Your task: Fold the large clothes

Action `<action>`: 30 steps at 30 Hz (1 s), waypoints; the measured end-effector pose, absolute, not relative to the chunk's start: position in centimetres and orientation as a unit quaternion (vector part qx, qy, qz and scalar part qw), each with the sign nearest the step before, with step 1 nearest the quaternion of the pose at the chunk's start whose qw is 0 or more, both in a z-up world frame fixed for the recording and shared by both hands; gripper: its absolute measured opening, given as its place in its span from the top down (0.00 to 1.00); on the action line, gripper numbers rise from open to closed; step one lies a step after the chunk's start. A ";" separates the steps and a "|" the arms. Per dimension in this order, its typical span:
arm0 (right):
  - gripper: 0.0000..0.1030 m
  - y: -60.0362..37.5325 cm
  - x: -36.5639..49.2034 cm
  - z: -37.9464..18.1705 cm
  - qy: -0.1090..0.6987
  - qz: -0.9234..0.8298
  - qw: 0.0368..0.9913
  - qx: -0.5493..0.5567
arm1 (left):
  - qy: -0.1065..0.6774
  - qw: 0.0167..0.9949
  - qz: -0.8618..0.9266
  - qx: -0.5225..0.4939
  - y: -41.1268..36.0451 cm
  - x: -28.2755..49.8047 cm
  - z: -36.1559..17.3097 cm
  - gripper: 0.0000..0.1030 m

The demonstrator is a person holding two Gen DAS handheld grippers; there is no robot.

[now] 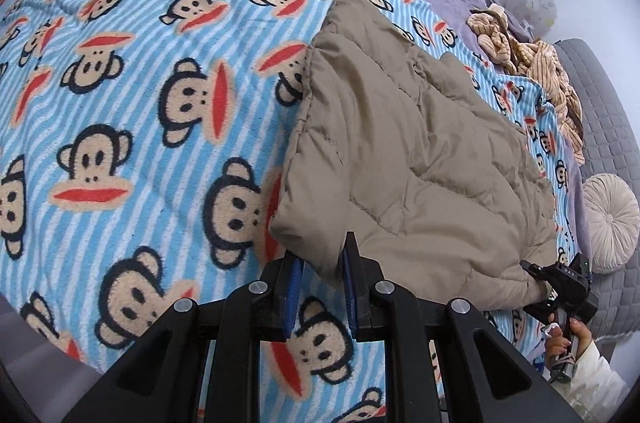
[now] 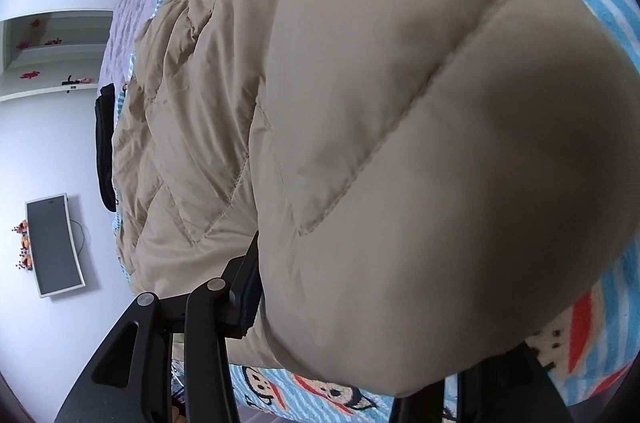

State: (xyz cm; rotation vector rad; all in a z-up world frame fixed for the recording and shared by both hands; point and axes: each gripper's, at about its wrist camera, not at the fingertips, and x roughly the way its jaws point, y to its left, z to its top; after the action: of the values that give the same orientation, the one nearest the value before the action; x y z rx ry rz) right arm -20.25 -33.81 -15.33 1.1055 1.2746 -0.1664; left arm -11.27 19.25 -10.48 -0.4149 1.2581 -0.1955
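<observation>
A blue-and-white striped fleece blanket printed with monkey faces (image 1: 120, 83) covers the bed, and on its right half lies the task's garment, a quilted khaki padded jacket (image 1: 400, 151), partly folded over itself. Left of the jacket the blanket lies bare. At the jacket's near corner the left gripper (image 1: 320, 287) has its blue-padded fingers (image 1: 294, 287) set apart on either side of the fabric edge, unclenched, with blanket showing between them. Beyond the jacket lies a crumpled tan ribbed garment (image 1: 532, 63); a round pale tufted cushion (image 1: 610, 219) sits to the jacket's right. At the jacket's near right corner a hand (image 1: 564, 339) holds the right gripper (image 1: 560, 283).

The right wrist view alone shows a wall-mounted screen (image 2: 54, 245) and white shelves (image 2: 52, 55) left of the jacket, and a black garment (image 2: 105, 151) at its far edge. There the jacket billows over the gripper, hiding one finger; whether it is clenched cannot be told.
</observation>
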 end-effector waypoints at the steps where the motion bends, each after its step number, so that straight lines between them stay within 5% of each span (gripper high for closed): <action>1: 0.52 -33.7 -20.3 -15.1 0.565 -0.078 0.662 0.486 | 0.586 0.784 -0.083 -0.187 19.4 -11.3 -10.5 0.80; 11: 0.42 -31.1 -22.0 -10.8 0.596 -0.104 0.672 0.427 | 0.644 0.759 0.001 -0.095 20.2 -11.3 -13.7 0.80; 30: 0.25 -21.7 -22.8 -5.3 0.628 -0.032 0.713 0.310 | 0.618 0.782 -0.070 -0.036 15.1 -13.2 -5.6 0.80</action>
State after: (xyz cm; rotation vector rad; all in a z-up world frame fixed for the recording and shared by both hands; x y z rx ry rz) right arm -22.82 -21.75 -5.26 0.6871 1.3923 -0.0699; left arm -13.23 15.13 -5.58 -0.0768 1.3338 -0.1511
